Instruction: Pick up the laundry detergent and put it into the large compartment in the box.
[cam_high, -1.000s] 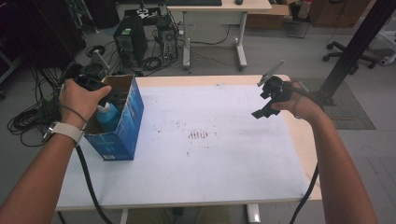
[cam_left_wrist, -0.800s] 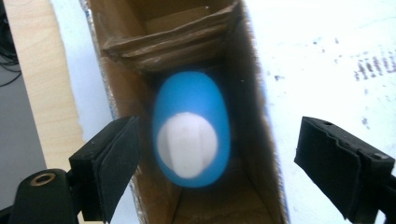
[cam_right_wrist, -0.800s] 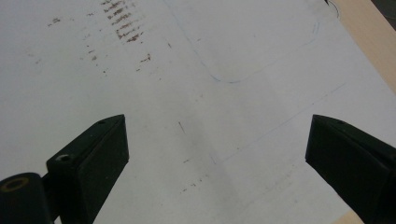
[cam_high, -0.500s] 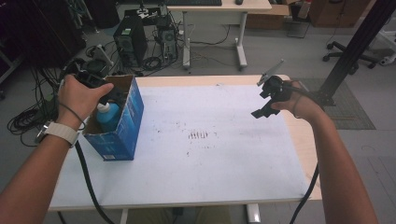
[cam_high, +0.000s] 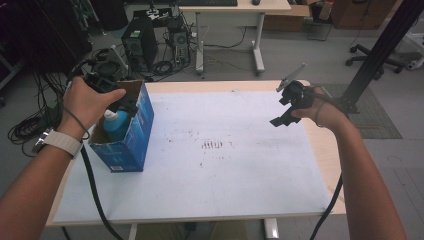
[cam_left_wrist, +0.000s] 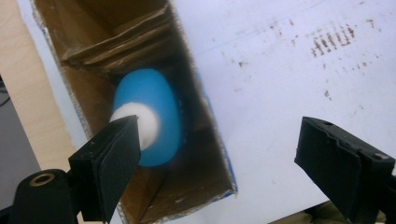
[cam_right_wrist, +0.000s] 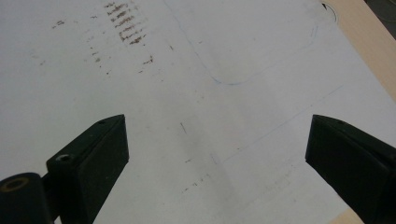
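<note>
At the far left of the table (cam_high: 300, 200) stands one blue box (cam_high: 131, 145) made of card, with its top open; inside it stands one blue bottle (cam_high: 116, 126) with a white cap (cam_left_wrist: 140, 126), upright and leaning a little on the box wall; the left gripper (cam_high: 122, 104) hangs just above the box mouth, and its jaws are wide apart with nothing between them; one jaw shows in front of the cap in the left gripper view, but it does not pinch it; so I think the bottle is already put in the box and let go, and that part of the job looks done; what may be left is to take the hand away from the box, and maybe to shut the flaps, though I cannot tell if that is wanted; in the middle of the table lies one big white sheet (cam_high: 240, 165) with some small brown marks (cam_high: 214, 145) on it; over at the right side, the right gripper (cam_high: 290, 107) is held up in the air above the sheet, well apart from the box; its jaws are wide open too and hold nothing; so I count one box, one bottle, one sheet, two grippers and two hands.
</note>
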